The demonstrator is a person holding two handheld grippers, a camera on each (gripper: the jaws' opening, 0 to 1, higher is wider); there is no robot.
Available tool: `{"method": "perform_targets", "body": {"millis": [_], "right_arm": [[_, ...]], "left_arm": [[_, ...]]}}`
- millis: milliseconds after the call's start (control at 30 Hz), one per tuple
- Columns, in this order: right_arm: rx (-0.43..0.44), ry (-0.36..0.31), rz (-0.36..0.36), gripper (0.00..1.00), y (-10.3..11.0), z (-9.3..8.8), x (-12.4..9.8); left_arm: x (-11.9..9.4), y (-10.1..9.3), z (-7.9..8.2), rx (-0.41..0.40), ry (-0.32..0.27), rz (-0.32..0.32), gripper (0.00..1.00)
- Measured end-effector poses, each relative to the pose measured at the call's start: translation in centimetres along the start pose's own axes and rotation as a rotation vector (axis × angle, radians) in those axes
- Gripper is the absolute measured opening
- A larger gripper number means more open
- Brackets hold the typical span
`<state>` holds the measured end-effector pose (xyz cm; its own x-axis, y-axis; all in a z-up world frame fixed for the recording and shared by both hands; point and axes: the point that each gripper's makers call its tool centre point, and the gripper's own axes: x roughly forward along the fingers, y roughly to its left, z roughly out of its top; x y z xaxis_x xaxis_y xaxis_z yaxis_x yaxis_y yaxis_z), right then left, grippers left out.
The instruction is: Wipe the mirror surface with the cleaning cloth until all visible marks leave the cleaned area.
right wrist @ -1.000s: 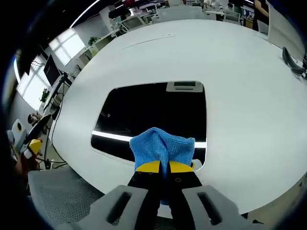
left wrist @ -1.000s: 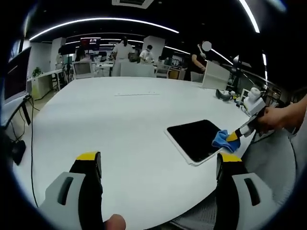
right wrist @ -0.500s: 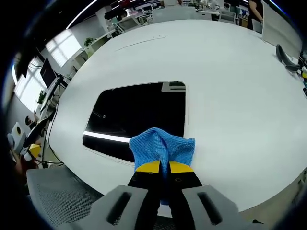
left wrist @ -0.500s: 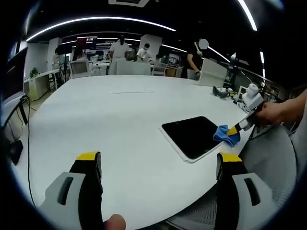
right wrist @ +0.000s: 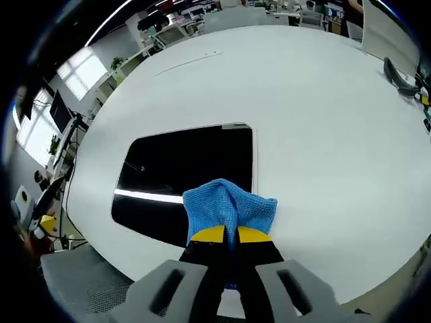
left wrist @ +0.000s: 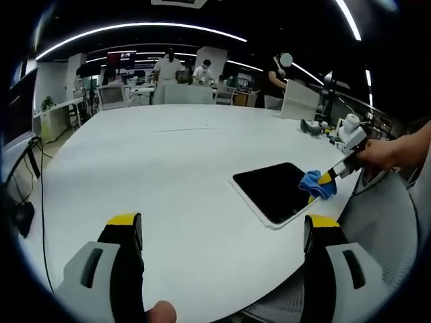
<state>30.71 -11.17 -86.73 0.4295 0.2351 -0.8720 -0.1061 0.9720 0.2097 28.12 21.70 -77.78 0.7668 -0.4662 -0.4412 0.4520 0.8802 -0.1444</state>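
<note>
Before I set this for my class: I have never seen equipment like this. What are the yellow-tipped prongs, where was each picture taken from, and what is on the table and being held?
There is no robot here. A person holds a hand tool with two jaws in each hand, and a wide-angle camera rides on each tool, looking forward along its jaws. That is why both pictures are round and bent.

In the left gripper view, the left gripper has its jaws wide apart with nothing between them, above a large white table. Off to the right, a hand holds the other tool.

In the right gripper view, the right gripper is pinched shut on a blue cleaning cloth. The cloth rests at the near corner of a dark rectangular mirror lying flat on the table, which reflects a ceiling light as a bright streak.

An office with people shows behind.
</note>
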Motion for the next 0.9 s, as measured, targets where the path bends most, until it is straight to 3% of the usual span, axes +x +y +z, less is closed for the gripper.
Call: {"method": "perform_targets", "body": {"millis": [67,100,233,900], "right_arm": [[0.000,0.000,-0.005,0.00,-0.2,0.7,0.3],[0.011,-0.005,-0.016,0.00,-0.7,2.1,0.9],[0.016,-0.014,-0.029,0.00,-1.0,3.3,1.4],[0.017,-0.047,-0.069,0.00,-1.9,7.4,3.3]], "left_arm": [[0.0,0.1,0.1,-0.001,-0.002,0.002,0.99],[0.1,0.2,0.1,-0.005,-0.003,0.004,0.99],[0.1,0.3,0.0,-0.008,-0.002,0.006,0.99],[0.8,0.7,0.1,-0.014,0.004,0.000,0.99]]}}
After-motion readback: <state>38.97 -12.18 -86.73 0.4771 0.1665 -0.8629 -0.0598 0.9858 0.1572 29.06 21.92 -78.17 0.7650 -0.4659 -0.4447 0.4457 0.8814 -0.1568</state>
